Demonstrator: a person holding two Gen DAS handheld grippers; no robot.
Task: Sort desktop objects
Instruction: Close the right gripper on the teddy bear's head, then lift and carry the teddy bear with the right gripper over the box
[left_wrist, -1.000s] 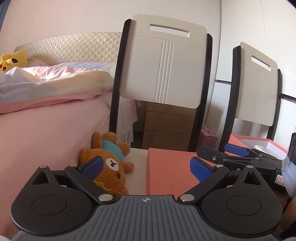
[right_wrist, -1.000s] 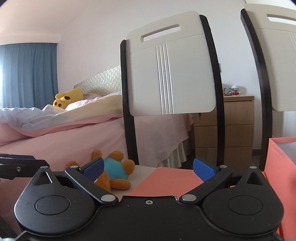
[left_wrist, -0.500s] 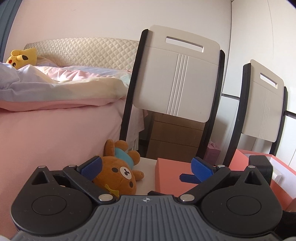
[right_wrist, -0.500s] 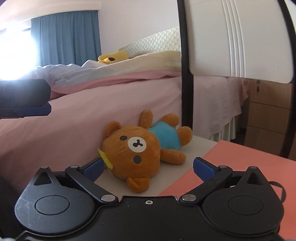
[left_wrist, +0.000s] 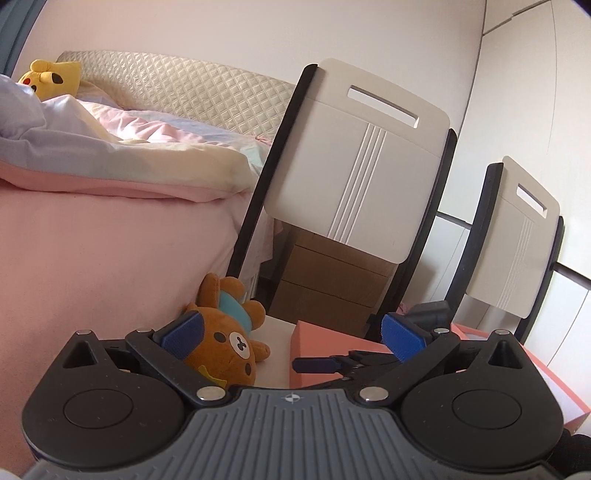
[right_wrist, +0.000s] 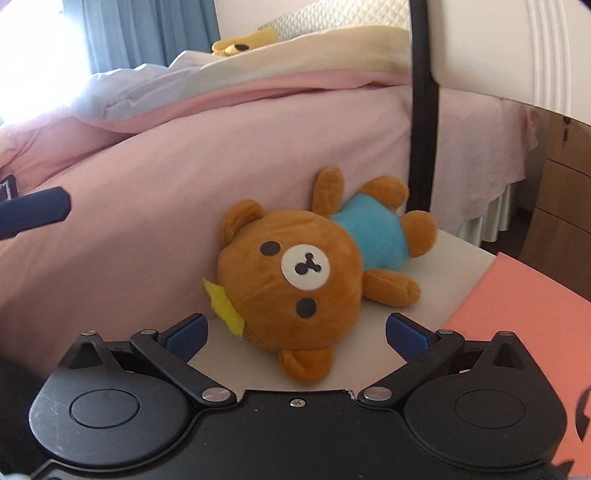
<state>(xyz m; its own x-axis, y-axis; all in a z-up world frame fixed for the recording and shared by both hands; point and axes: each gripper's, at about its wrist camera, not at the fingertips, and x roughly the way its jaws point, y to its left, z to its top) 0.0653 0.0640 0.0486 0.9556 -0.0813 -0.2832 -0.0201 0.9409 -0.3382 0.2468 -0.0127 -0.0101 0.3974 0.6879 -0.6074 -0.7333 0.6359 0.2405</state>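
A brown plush bear (right_wrist: 306, 280) in a light blue shirt lies on its back on the white tabletop (right_wrist: 454, 266), head toward me. My right gripper (right_wrist: 297, 332) is open, its blue pads on either side of the bear's head without touching it. In the left wrist view the same bear (left_wrist: 229, 343) lies behind the left pad of my open left gripper (left_wrist: 291, 334), which holds nothing. The right gripper's blue fingertip (left_wrist: 317, 365) shows there in front of a salmon box (left_wrist: 332, 354).
A pink bed (left_wrist: 92, 258) with a yellow plush toy (left_wrist: 51, 79) runs along the table's left side. Two white chair backs (left_wrist: 354, 170) stand behind the table, with a wooden drawer unit (left_wrist: 332, 284) beyond. An open salmon box with white inside (left_wrist: 554, 391) sits at right.
My right gripper has swung left and dropped toward the bear, which now fills its view between the pads. My left gripper has tilted upward a little.
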